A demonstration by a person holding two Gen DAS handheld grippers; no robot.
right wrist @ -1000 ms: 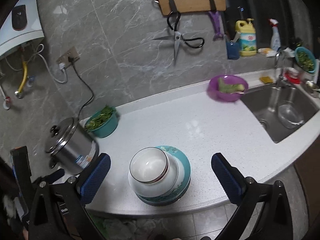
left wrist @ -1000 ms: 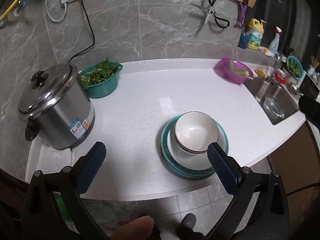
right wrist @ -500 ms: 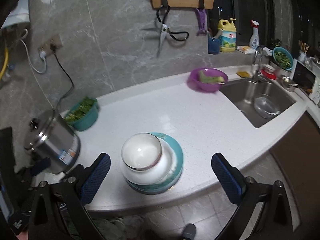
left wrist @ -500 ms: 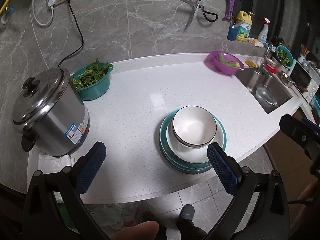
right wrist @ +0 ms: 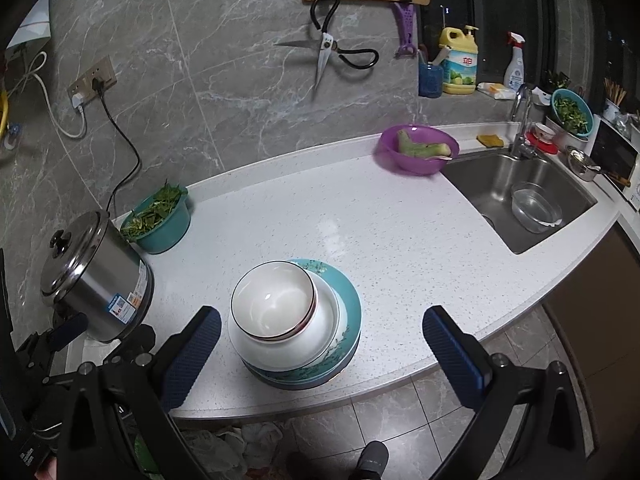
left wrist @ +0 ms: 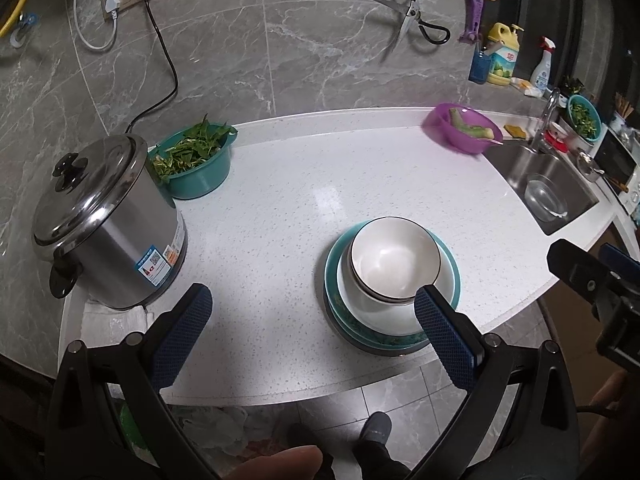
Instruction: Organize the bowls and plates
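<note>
Both grippers hang over the front edge of the counter [left wrist: 304,184], jaws spread wide and holding nothing. The stack sits near that front edge: a white bowl [left wrist: 394,258] nested in a larger white bowl [left wrist: 374,308], on teal plates [left wrist: 448,264]. From the right wrist view the same top bowl [right wrist: 272,300] leans a little toward the left, over the larger bowl [right wrist: 304,340] and the plates [right wrist: 348,304].

Compared with a second ago, the left gripper [left wrist: 310,332] has pulled back and up a little; more of the floor and a grey slipper now show under the counter edge, and its right pad overlaps the near rim of the stack rather than standing beside it. The right gripper [right wrist: 320,346] has swung right and drawn back too: the stack, which lay between its pads toward the left, now sits closer to the left pad [right wrist: 192,356], and the sink [right wrist: 492,184] shows in full. The dishes themselves lie as they did.

Around them nothing has shifted: the steel pot [left wrist: 108,224] on the left, the teal basin [left wrist: 196,164] of greens just behind it, the purple bowl [left wrist: 460,128] at the sink's corner, a glass bowl [right wrist: 534,206] in the sink. In the left view, the right gripper's black frame pokes in at the right edge.
</note>
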